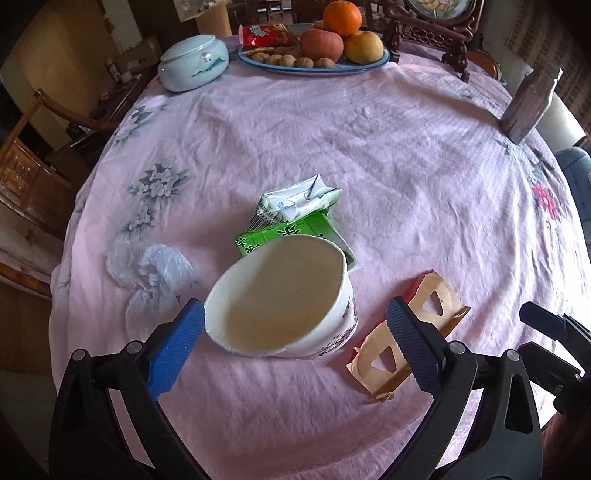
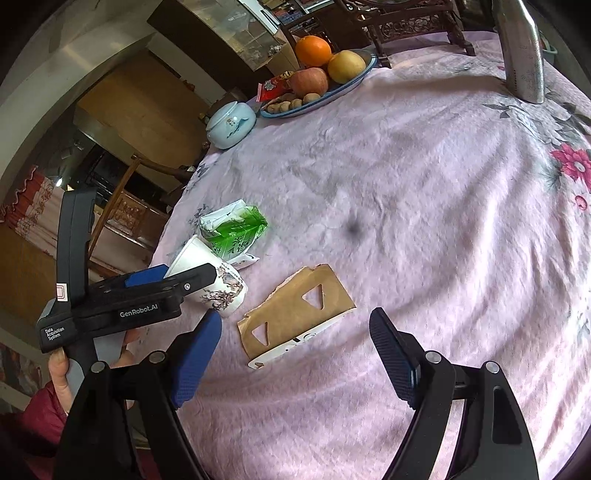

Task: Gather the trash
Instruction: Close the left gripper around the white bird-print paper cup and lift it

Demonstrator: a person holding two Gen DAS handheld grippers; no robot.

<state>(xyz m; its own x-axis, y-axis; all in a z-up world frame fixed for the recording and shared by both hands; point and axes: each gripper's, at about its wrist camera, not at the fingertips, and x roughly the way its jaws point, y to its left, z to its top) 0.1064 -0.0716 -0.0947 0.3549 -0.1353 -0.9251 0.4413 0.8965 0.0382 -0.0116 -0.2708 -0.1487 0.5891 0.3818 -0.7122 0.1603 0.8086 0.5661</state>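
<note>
A white paper cup (image 1: 280,295) with a flower print lies tipped on the pink tablecloth (image 1: 369,155), its mouth facing me. My left gripper (image 1: 295,306) is open around the cup: the left pad sits next to the rim, and the right pad stands clear of it. Behind the cup lies a crushed green and white carton (image 1: 295,218). A crumpled clear plastic bag (image 1: 151,269) lies to its left. A brown cardboard piece (image 1: 452,301) with triangular holes lies to its right. My right gripper (image 2: 295,317) hangs open just over this cardboard (image 2: 295,295), touching nothing. A hand (image 2: 59,373) holds the left tool.
At the far side stand a blue-rimmed fruit plate (image 1: 354,66), a lidded pale ceramic jar (image 1: 192,62) and a carved wooden stand (image 1: 432,33). A metal flask (image 2: 521,55) stands at the far right. Wooden chairs (image 1: 55,114) line the table's left edge.
</note>
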